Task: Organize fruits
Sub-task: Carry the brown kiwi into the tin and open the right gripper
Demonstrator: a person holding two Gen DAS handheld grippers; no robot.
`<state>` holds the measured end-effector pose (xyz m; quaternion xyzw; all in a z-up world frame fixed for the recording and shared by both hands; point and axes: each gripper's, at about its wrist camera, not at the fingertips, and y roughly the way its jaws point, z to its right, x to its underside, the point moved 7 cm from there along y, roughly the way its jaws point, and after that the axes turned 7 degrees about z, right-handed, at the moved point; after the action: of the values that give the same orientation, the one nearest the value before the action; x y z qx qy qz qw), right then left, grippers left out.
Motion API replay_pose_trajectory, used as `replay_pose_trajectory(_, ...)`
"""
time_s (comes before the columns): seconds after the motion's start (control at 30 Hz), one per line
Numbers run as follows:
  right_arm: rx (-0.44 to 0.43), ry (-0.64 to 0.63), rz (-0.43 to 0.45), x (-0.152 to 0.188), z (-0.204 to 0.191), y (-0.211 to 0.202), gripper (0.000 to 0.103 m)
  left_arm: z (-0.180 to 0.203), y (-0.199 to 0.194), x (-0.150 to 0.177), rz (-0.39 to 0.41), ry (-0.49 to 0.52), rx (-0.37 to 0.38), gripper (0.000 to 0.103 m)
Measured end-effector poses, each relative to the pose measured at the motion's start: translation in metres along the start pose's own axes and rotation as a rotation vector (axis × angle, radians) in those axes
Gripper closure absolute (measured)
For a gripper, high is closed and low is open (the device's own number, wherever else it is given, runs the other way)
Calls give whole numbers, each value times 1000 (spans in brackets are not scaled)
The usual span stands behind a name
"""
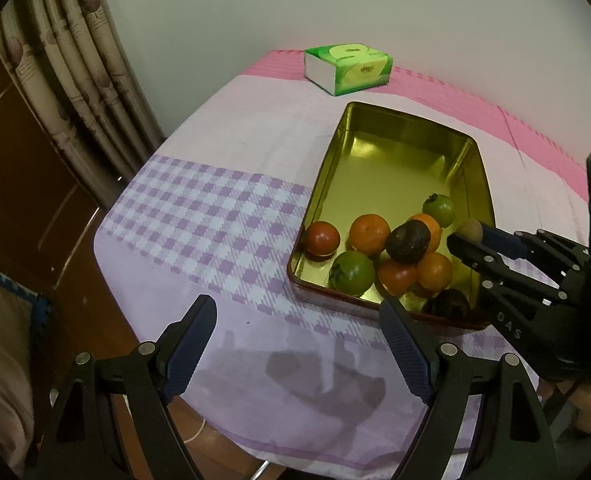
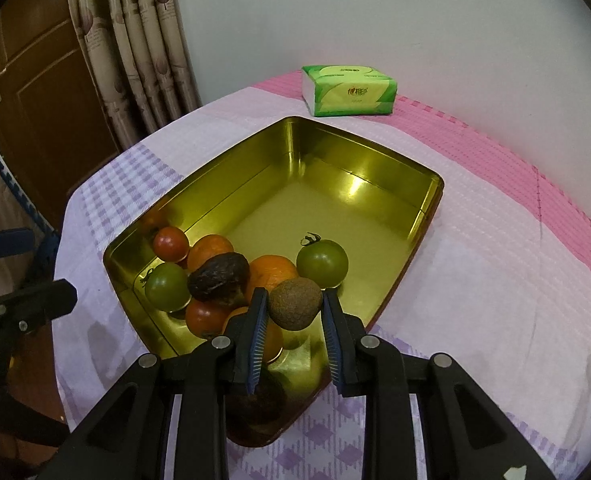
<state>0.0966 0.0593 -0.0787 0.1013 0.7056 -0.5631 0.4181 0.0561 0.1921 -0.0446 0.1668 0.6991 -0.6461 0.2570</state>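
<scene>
The right gripper (image 2: 294, 312) pinches a brown kiwi (image 2: 295, 304) between its pads, held above the near end of the gold tin tray (image 2: 375, 152), over the fruit pile. The step in hand looks like dropping the kiwi in with the rest.

The left gripper (image 1: 295, 344) is spread wide with nothing in it, hovering over the checked tablecloth (image 1: 199, 224) just short of the tray.

Already in the tray, bunched at the near end: a red tomato (image 2: 170, 243), two green tomatoes (image 2: 322, 262), oranges (image 2: 209, 251) and a dark wrinkled fruit (image 2: 218, 278), possibly an avocado; the far half is bare. A green tissue pack (image 2: 349, 90) sits well beyond the tray.

Next move calls for lowering into the open gap beside the near green tomato, then spreading the jaws; a release from height would probably set the kiwi rolling off the pile.
</scene>
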Motion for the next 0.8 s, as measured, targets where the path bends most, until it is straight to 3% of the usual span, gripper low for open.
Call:
replay_pose_trajectory(0.47, -1, 27, -13, 5, 1, 5, 77, 4, 1, 1, -1, 16, -7, 19)
replay_pose_trajectory(0.8, 8, 43, 11, 5, -3, -6, 66, 5, 2, 1, 0, 13, -8, 19)
